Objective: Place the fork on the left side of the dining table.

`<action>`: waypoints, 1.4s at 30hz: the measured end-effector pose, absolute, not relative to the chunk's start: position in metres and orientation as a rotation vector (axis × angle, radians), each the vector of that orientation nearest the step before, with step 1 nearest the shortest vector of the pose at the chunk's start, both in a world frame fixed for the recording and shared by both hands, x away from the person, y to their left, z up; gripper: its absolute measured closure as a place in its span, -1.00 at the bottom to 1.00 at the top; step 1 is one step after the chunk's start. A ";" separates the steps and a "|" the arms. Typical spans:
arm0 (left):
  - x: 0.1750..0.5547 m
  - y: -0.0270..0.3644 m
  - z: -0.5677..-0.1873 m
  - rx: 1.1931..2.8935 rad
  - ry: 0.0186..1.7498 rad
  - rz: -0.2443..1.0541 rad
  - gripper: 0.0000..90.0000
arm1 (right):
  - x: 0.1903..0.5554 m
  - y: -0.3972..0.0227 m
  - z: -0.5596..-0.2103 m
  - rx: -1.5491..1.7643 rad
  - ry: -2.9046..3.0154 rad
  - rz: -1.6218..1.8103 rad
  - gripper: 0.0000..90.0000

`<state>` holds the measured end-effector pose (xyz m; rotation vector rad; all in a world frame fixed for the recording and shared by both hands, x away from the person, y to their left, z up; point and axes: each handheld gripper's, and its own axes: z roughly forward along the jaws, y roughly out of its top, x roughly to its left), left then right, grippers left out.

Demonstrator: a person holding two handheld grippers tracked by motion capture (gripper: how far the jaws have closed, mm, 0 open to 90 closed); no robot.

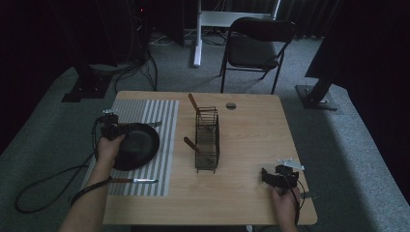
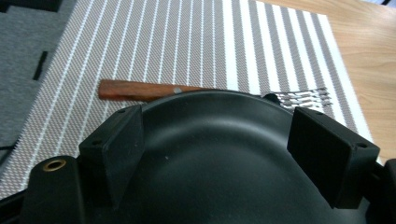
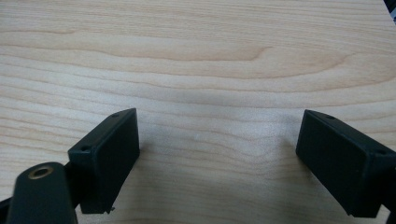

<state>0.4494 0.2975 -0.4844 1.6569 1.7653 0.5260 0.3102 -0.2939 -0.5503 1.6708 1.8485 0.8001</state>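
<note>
Left gripper (image 1: 117, 131) sits over the black plate (image 1: 138, 145), jaws wide, pads on either side of the dish in its own view; I can't tell whether they press on anything, and nothing looks gripped. That plate (image 2: 219, 154) lies on the striped mat (image 1: 159, 116), a wooden-handled fork (image 2: 140, 89) just behind its far rim and a knife (image 1: 133, 180) near the mat's front edge. I'd judge the place setting nearly laid, with 2 handles left in the wire rack (image 1: 208, 140). Right gripper (image 1: 273, 176) rests open on bare table (image 3: 196, 56), empty.
</note>
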 end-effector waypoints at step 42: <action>0.350 0.281 -0.490 1.720 1.601 0.537 -0.58 | 0.310 -0.294 -0.550 1.671 1.849 0.800 -0.71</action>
